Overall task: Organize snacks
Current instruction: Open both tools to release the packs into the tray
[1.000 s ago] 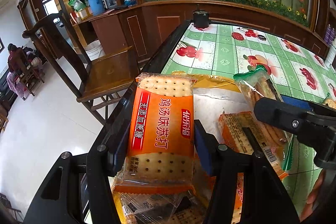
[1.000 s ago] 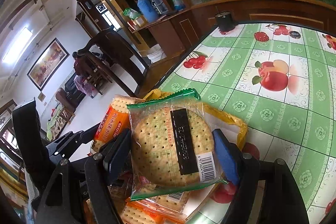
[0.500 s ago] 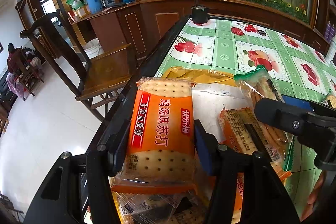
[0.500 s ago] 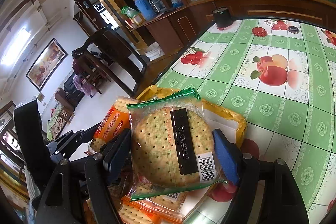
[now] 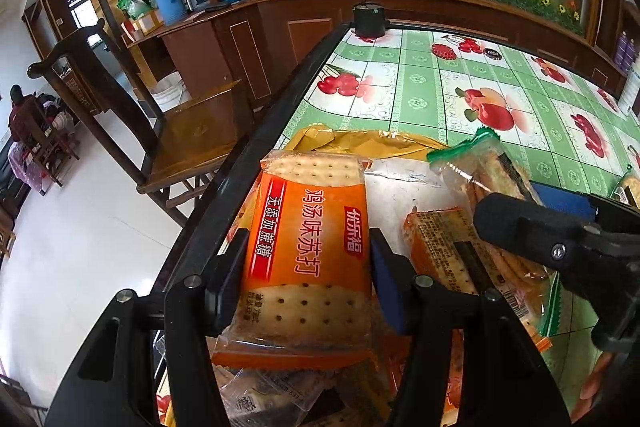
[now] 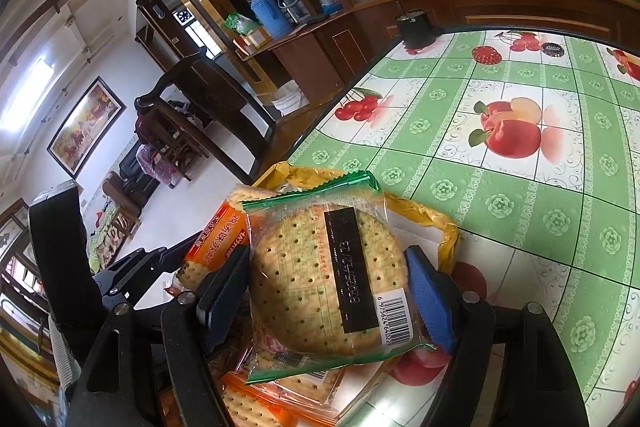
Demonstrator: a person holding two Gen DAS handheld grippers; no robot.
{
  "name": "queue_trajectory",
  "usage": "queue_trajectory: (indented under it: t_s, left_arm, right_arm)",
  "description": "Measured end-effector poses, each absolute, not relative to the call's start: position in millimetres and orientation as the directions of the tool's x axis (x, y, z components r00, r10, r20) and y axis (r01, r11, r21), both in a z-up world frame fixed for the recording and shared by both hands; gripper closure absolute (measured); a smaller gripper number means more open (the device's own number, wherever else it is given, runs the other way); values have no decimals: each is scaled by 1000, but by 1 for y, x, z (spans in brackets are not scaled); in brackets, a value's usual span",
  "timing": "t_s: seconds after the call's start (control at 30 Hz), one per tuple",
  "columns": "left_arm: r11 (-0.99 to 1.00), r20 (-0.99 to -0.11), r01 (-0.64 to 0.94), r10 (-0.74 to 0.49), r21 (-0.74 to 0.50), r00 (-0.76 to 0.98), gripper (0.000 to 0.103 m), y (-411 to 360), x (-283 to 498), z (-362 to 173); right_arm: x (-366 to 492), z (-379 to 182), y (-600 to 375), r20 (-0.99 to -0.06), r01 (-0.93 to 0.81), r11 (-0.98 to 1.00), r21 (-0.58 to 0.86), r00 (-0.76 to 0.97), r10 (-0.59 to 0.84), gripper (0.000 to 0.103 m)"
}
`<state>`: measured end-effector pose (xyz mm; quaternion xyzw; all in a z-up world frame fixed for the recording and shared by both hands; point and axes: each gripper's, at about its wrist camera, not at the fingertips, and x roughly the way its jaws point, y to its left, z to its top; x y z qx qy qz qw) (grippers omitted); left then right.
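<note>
An orange cracker packet point(image 5: 306, 259) is clamped between the pads of the left gripper point(image 5: 306, 277), above a yellow bag point(image 5: 360, 143) at the table's point(image 5: 500, 83) near left edge. A green-trimmed round-cracker packet point(image 6: 330, 277) is gripped by the right gripper point(image 6: 328, 291), just right of it.
</note>
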<state>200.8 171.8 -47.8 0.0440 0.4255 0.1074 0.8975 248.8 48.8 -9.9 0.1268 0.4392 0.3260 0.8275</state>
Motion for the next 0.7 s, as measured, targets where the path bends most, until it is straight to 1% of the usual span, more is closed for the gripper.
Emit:
queue_trajectory:
  t_s: [0.13, 0.2, 0.27, 0.43, 0.7]
  left_arm:
    - [974, -760, -153, 225, 166, 610, 46, 173, 201, -48]
    - [976, -770, -148, 219, 162, 600, 37, 173, 202, -50]
    - [974, -767, -156, 225, 163, 601, 19, 175, 199, -49]
    - [971, -758, -172, 238, 167, 607, 19, 179, 194, -42]
    - [967, -715, -150, 252, 204, 652, 19, 166, 178, -31]
  right_arm:
    - [249, -12, 51, -649, -426, 754, 501, 391, 652, 24]
    - [249, -14, 52, -649, -423, 749, 510, 383, 657, 23]
    - [250, -18, 51, -646, -417, 737, 532, 364, 671, 23]
    - [246, -17, 44, -641, -405, 739, 538, 372, 671, 23]
    - [227, 0, -11, -583, -355, 736, 577, 452, 675, 23]
